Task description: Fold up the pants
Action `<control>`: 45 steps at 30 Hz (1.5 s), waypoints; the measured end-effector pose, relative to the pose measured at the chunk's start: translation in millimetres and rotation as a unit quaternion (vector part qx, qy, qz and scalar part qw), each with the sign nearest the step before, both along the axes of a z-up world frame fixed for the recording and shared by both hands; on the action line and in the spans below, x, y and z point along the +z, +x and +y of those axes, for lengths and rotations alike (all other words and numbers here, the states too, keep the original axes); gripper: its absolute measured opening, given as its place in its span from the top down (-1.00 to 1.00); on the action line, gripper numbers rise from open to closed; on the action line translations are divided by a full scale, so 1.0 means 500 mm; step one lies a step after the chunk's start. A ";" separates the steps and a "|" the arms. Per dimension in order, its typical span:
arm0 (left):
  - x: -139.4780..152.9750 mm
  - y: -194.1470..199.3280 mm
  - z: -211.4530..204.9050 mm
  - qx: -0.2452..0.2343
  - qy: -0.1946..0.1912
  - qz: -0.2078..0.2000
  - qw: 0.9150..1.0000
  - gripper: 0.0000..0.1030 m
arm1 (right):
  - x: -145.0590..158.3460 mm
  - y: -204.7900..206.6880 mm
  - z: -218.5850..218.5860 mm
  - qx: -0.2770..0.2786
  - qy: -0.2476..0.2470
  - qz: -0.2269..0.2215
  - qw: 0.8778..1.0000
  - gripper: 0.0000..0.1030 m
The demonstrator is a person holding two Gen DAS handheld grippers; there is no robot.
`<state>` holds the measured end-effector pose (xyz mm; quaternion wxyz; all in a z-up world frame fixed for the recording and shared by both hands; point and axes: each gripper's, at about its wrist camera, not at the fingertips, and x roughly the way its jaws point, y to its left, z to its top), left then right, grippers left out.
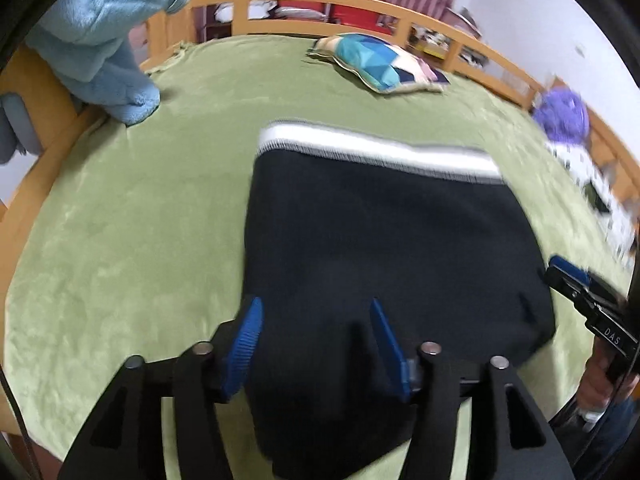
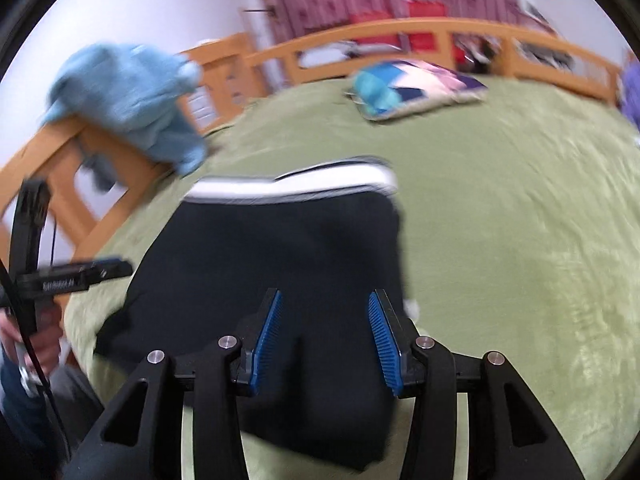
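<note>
Black pants [image 1: 384,248] with a white waistband [image 1: 376,150] lie folded on a green bed cover [image 1: 120,240], waistband at the far end. My left gripper [image 1: 316,308] is open and empty, its blue pads over the near left part of the pants. My right gripper [image 2: 326,300] is open and empty over the near part of the pants [image 2: 280,248]. The right gripper [image 1: 576,280] shows at the right edge of the left wrist view, and the left gripper [image 2: 92,270] shows at the left of the right wrist view.
A patterned pillow [image 1: 384,62] lies at the far side of the bed. A light blue fleece [image 1: 108,32] hangs over the wooden bed rail [image 1: 40,92] at left. A purple item [image 1: 564,112] sits at the right rail.
</note>
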<state>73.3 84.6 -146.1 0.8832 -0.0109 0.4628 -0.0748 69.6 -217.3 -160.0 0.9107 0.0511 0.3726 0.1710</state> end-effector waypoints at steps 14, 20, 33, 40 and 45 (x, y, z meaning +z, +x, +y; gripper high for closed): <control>-0.033 -0.061 0.024 -0.016 -0.012 0.003 1.000 -0.33 | -0.052 -0.069 0.033 0.041 -0.052 0.034 0.997 0.16; 0.028 0.050 0.009 -0.009 -0.021 -0.031 0.999 -0.33 | 0.040 0.013 0.011 0.012 -0.044 -0.039 0.998 0.05; -0.097 0.228 -0.043 -0.011 0.015 -0.017 1.000 -0.42 | -0.076 0.224 0.012 -0.018 -0.039 -0.045 0.998 0.13; -0.090 0.217 -0.035 -0.001 0.010 -0.019 1.000 -0.48 | -0.080 0.223 0.015 -0.043 -0.050 -0.042 0.997 0.15; -0.069 0.172 -0.019 0.017 -0.008 0.002 1.000 -0.48 | -0.071 0.222 0.003 -0.064 -0.041 -0.005 0.997 -0.15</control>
